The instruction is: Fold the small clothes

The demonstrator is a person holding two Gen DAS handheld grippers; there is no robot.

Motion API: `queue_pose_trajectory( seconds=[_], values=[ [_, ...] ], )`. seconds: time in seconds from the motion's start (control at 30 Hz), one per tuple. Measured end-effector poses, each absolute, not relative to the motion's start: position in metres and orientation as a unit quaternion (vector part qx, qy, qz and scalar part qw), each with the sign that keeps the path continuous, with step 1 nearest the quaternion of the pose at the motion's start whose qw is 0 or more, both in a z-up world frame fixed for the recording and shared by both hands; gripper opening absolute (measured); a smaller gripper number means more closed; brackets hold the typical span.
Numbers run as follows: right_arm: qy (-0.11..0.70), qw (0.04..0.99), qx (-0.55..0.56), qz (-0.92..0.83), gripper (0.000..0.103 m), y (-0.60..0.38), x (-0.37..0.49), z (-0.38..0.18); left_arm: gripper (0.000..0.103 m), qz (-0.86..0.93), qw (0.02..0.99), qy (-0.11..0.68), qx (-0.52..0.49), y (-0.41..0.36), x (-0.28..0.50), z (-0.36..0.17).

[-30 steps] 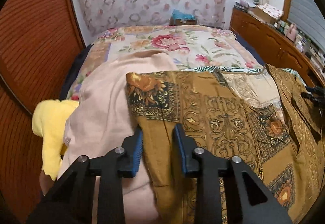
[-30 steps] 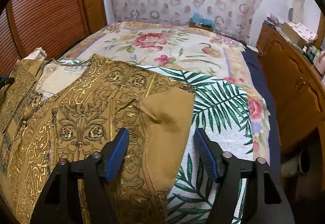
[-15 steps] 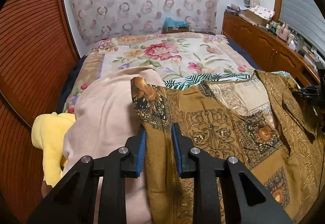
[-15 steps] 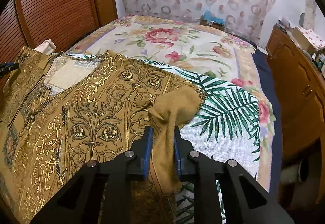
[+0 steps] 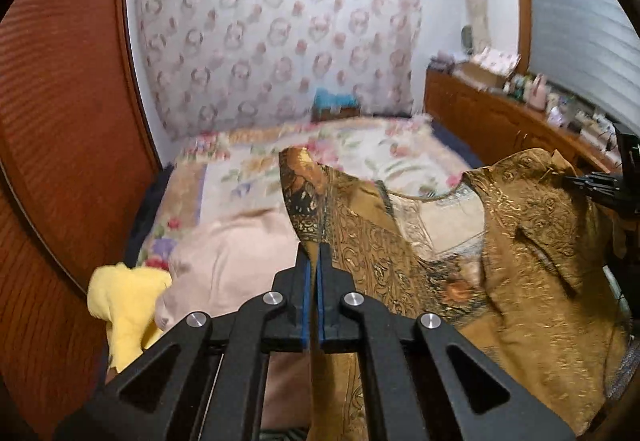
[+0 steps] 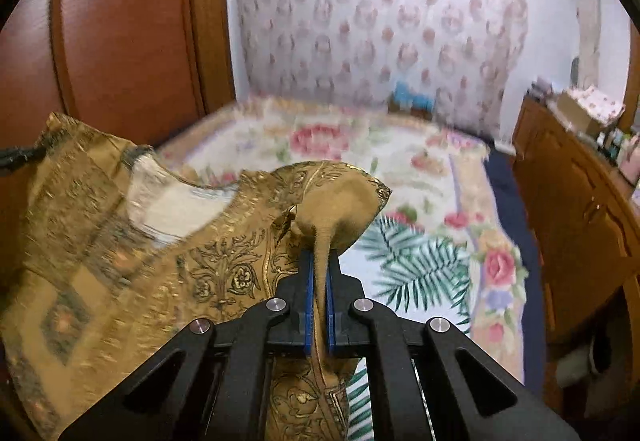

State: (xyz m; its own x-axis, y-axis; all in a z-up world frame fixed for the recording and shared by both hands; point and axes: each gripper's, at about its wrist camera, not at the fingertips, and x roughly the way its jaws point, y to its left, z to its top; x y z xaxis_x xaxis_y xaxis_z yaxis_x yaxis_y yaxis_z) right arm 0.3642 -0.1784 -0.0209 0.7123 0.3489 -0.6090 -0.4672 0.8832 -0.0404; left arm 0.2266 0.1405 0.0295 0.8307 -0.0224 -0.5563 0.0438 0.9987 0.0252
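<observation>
A small brown and gold patterned shirt (image 5: 520, 265) hangs lifted above the bed, stretched between both grippers. My left gripper (image 5: 314, 253) is shut on its left sleeve edge, which stands up past the blue pads. My right gripper (image 6: 319, 261) is shut on the right sleeve, a plain brown fold bunched between its pads. The shirt also fills the left half of the right wrist view (image 6: 120, 241). The right gripper shows as a black shape at the right edge of the left wrist view (image 5: 608, 185).
The bed (image 6: 400, 145) has a floral cover and a palm-leaf cloth (image 6: 420, 265). A pink garment (image 5: 232, 253) and a yellow one (image 5: 124, 297) lie at the left. A wooden wardrobe (image 5: 60, 121) stands left, a wooden cabinet (image 6: 580, 209) right.
Both grippers closed on the shirt's sleeves, the right first, and have lifted it off the bed. The views tilted up and the shirt now hangs between them.
</observation>
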Motion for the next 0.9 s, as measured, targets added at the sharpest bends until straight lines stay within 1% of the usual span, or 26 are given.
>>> queue_pose_trajectory(
  seconds=[0.2,0.37,0.57,0.67,0.8,0.9],
  values=[
    [0.267,0.932,-0.093,0.228,0.004,-0.192,0.289,0.019,0.003,-0.029,0.969,0.245,0.021,0.138,0.167,0.057],
    [0.25,0.938,-0.087,0.225,0.004,-0.212,0.215,0.025,0.003,-0.041,0.973,0.228,0.012,0.138,0.107,0.051],
    [0.289,0.928,-0.081,0.22,0.004,-0.236,0.126,-0.021,0.003,-0.04,0.966,0.255,-0.024,0.148,0.035,0.003],
    [0.317,0.921,-0.059,0.219,0.004,-0.252,0.09,-0.046,0.003,-0.035,0.956,0.287,-0.042,0.157,0.007,-0.033],
    [0.361,0.906,-0.03,0.219,0.004,-0.267,0.066,-0.075,0.003,-0.054,0.946,0.315,-0.044,0.151,-0.012,-0.07],
    [0.378,0.899,-0.029,0.22,0.004,-0.272,0.057,-0.086,0.003,-0.055,0.944,0.323,-0.033,0.146,-0.021,-0.082]
  ],
)
